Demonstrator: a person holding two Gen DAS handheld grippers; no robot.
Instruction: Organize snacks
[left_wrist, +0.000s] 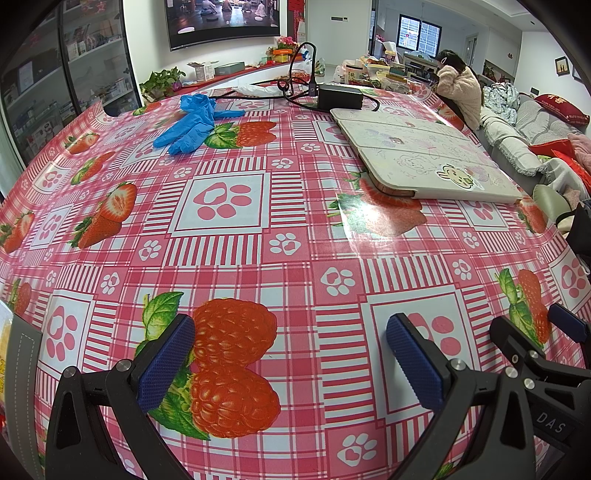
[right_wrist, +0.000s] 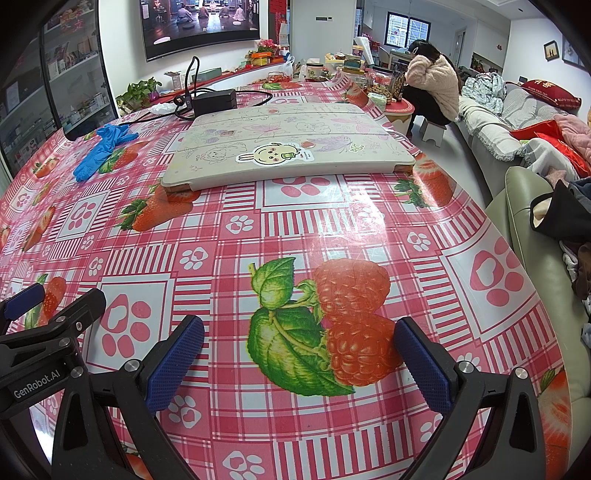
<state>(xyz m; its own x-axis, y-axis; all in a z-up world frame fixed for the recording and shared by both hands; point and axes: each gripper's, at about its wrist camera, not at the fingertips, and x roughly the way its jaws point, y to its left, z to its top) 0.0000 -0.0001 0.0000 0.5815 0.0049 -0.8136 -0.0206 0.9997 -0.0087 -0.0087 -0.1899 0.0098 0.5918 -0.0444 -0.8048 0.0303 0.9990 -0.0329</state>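
Left wrist view: left tongs (left_wrist: 290, 363) spread wide, empty, over the table (left_wrist: 229, 258). Right tongs (right_wrist: 299, 363) likewise agape, holding nothing. Snacks: none clearly in reach; a yellow packet edge (left_wrist: 6, 332) at far left may be one. Probably light, crinkly, slippery; best pinched at a sealed edge. Surface: glossy strawberry-print oilcloth. Also present: blue gloves (left_wrist: 192, 123), tablet case (right_wrist: 288, 147), black charger (left_wrist: 340, 96). Room: television, sofa, seated person.
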